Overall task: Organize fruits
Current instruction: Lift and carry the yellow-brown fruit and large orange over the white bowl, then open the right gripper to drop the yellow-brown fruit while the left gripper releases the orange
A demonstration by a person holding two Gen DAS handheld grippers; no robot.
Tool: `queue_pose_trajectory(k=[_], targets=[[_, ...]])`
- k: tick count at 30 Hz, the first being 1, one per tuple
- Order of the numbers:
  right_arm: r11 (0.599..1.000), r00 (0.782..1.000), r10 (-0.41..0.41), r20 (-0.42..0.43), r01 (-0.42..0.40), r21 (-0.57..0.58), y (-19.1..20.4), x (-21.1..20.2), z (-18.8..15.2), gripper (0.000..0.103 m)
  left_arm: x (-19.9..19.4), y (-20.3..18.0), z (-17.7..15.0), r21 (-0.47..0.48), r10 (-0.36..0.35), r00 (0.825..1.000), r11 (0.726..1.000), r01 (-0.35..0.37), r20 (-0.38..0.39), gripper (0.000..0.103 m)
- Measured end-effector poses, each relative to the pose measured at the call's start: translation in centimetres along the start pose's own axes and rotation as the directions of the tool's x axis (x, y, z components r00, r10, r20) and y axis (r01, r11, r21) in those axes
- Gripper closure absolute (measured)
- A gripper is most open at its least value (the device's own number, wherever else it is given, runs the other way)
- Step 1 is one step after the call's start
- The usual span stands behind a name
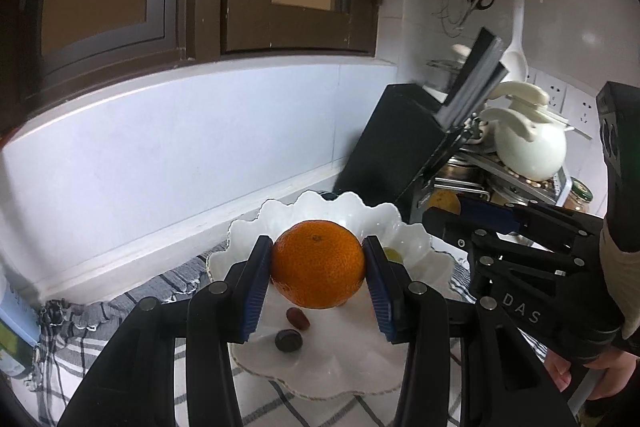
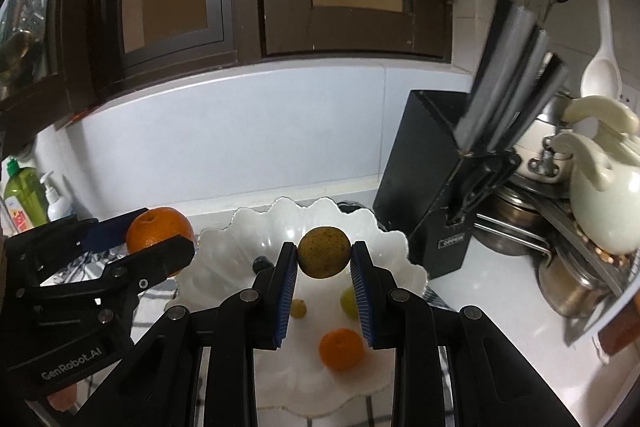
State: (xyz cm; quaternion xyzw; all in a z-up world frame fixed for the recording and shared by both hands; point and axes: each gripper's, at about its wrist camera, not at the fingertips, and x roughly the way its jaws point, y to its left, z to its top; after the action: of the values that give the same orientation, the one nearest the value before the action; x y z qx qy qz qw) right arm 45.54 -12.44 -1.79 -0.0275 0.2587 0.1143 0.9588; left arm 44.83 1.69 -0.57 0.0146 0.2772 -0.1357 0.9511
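Blue-padded fingers of the left gripper (image 1: pixel 318 267) fill the lower middle of the left wrist view, clamped on a large orange (image 1: pixel 319 263) held above a white scalloped bowl (image 1: pixel 352 207). Below it, inside the bowl, lie a red grape (image 1: pixel 297 318) and a dark grape (image 1: pixel 288 340). At the center of the right wrist view, the right gripper (image 2: pixel 324 259) is clamped on a yellowish-brown fruit (image 2: pixel 324 252) above the same bowl, where a small orange (image 2: pixel 342 349), two green grapes (image 2: pixel 298 308) and a dark berry (image 2: pixel 261 263) rest. A black knife block (image 2: pixel 424 179) stands right of the bowl, a checked cloth (image 1: pixel 132 303) beneath it.
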Motion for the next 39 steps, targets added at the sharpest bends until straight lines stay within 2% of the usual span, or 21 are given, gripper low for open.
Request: queue_pose_trajectory(k=[9,20,31,33,34,35,37,39], targets=[[1.000,0.997,0.012,-0.077,-0.011,0.008,-0.8,4.8,1.1,0.074,4.1,0.8,1.2,-0.006,0.018,0.998,1.000,-0.019,-0.064,0.058],[1.000,0.984,0.017,-0.178,-0.014,0.020,-1.7,9.7,0.7,0.074,8.9,2.0,1.1,-0.018,0.015,0.987,1.000,-0.018,-0.162,0.058],[0.999,0.974,0.030,-0.225,-0.025,0.026,-1.8,11.4,0.2,0.073,11.3,2.6,0.5,-0.048,0.007,0.973,0.999,-0.019,-0.231,0.057],[0.999,0.973,0.032,-0.227,-0.026,0.028,-1.8,11.4,0.2,0.071,11.6,2.7,0.4,-0.054,0.010,0.970,0.998,-0.024,-0.242,0.057],[0.999,0.973,0.030,-0.228,-0.025,0.029,-1.8,11.3,0.2,0.066,11.7,2.8,0.4,-0.057,0.014,0.968,0.998,-0.029,-0.249,0.057],[0.999,0.973,0.027,-0.228,-0.021,0.028,-1.8,11.4,0.2,0.062,11.8,2.8,0.3,-0.058,0.016,0.967,0.998,-0.031,-0.252,0.056],[1.000,0.974,0.017,-0.227,-0.011,0.027,-1.9,11.1,0.2,0.062,11.4,2.9,0.3,-0.059,0.026,0.970,0.997,-0.041,-0.240,0.046],[0.999,0.974,0.018,-0.226,-0.011,0.033,-2.0,10.8,0.2,0.062,10.7,2.6,0.5,-0.042,0.049,0.976,0.997,-0.059,-0.213,0.043]])
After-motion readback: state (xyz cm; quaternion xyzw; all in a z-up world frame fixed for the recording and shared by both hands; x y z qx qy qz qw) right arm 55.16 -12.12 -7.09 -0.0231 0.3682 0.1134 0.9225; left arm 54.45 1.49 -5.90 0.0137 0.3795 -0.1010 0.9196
